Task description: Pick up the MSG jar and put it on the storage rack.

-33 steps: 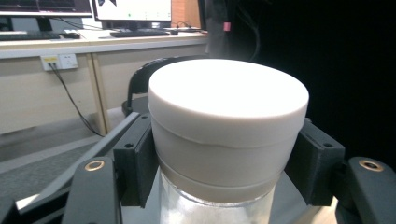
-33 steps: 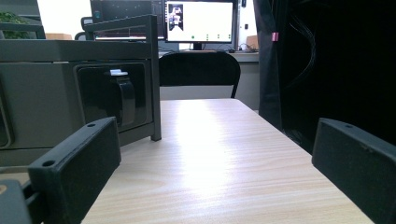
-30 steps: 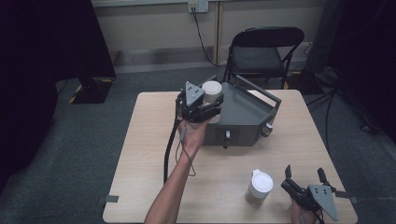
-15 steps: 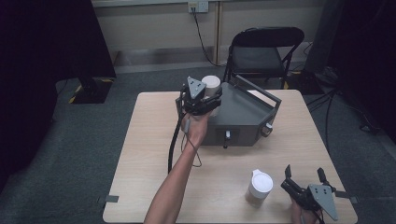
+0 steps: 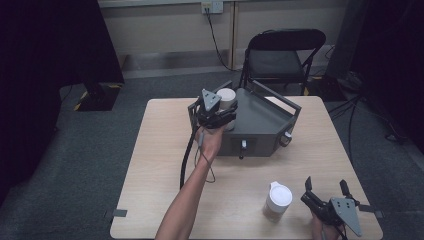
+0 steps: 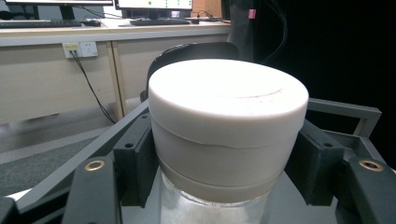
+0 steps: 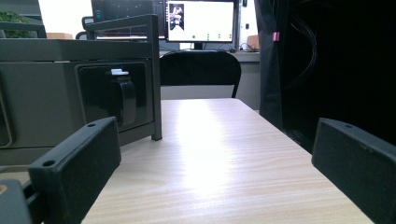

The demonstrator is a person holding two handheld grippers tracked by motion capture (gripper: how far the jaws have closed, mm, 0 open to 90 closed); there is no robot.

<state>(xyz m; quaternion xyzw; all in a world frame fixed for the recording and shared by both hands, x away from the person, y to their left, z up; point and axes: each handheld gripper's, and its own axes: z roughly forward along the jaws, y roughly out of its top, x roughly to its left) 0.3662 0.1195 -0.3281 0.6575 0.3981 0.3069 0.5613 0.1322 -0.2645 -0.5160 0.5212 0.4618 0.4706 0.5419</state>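
My left gripper is shut on a jar with a thick white lid and a clear glass body. It holds the jar over the left rear corner of a grey metal box. In the left gripper view the black pads press both sides of the jar just under the lid. I cannot tell whether the jar touches the box. My right gripper rests at the table's near right corner, open, with bare tabletop between its jaws. A second white-lidded jar stands just left of it.
The grey box has a raised frame rail at the back and a black latch panel on its front. A black folding chair stands behind the wooden table. The left gripper's cable hangs along the forearm.
My left gripper, still holding the jar, has shifted slightly and come down a little over the grey box. The right gripper and the second jar have stayed put.
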